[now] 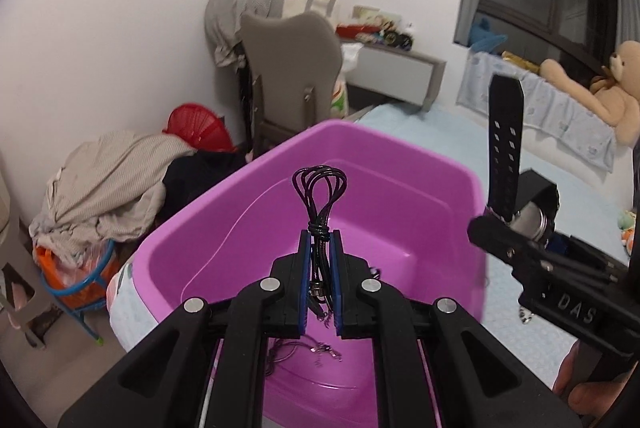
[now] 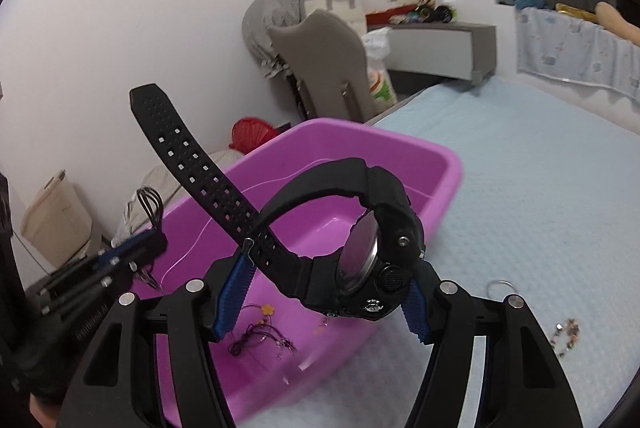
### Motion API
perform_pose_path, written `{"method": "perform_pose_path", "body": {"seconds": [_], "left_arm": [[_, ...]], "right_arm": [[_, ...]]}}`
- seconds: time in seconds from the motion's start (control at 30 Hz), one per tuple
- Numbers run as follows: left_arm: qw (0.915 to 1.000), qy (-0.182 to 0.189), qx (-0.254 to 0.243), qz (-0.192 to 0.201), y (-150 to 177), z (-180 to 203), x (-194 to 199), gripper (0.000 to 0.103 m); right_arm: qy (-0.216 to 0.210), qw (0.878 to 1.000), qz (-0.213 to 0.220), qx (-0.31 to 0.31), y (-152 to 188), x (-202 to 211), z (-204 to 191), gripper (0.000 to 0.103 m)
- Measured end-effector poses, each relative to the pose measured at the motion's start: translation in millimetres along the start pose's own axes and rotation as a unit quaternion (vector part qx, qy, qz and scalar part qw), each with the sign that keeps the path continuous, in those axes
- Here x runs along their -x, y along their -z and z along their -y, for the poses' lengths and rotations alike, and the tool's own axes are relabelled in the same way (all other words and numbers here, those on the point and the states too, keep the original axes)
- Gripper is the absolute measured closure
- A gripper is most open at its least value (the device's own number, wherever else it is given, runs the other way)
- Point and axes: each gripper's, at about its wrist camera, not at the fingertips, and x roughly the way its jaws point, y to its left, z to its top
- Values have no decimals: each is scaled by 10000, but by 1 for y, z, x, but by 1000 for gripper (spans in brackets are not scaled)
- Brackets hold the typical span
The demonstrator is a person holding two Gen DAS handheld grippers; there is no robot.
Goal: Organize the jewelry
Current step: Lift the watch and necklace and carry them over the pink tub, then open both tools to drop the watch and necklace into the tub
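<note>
— Where were you right then?

— My left gripper (image 1: 319, 260) was pinched tight on a black cord necklace (image 1: 319, 188), its loops standing up past my fingertips and the clasp end dangling behind them. Directly below and ahead sat the purple tub (image 1: 400, 144) on the bed (image 2: 540, 188).

— And the other hand?

— My right gripper (image 2: 320, 292) was clamped on a black watch (image 2: 376, 248), case lying on its side between the pads, loose strap end sticking up and to the left. It hung over the tub's near right part.

— So which way did the drop lie?

— Straight down for both, I judged. The necklace's long axis ran along my fingers, pointing into the basin, so the left looked better placed. A few pieces (image 2: 260, 336) already lay on the tub floor.

— Anything left outside?

— A beaded bracelet (image 2: 565, 336) and a ring (image 2: 501, 288) on the bed, nearer my right.
</note>
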Motion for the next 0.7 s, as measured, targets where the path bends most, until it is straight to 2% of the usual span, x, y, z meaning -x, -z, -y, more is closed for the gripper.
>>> {"method": "perform_pose_path", "body": {"seconds": [0.13,0.27,0.57,0.6,0.63,0.67,0.7], "left_arm": [[9996,-133,50,-244,3,-8,-17,94],[9986,-221,110,-465,2,-13,-30,94],[9934,-443,245,-1030,2,-22,-55,91],[9924,-489,284,-1089,3,-24,-57,85],[9918,-528,309,-1122,2,-24,-58,69],[9916,-556,329,-1125,3,-26,-59,57],[9915,-596,350,-1099,3,-28,-58,34]], "right_arm": [[-22,9993,-341,132,-10,-28,-6,40],[76,9975,-656,241,-7,-50,-7,40],[505,9908,-1229,243,-16,-94,-3,40],[589,9898,-1273,252,-17,-98,-3,39],[648,9887,-1322,274,-19,-101,-3,38],[697,9876,-1373,305,-20,-103,-3,37],[742,9863,-1428,353,-21,-106,-4,35]]}}
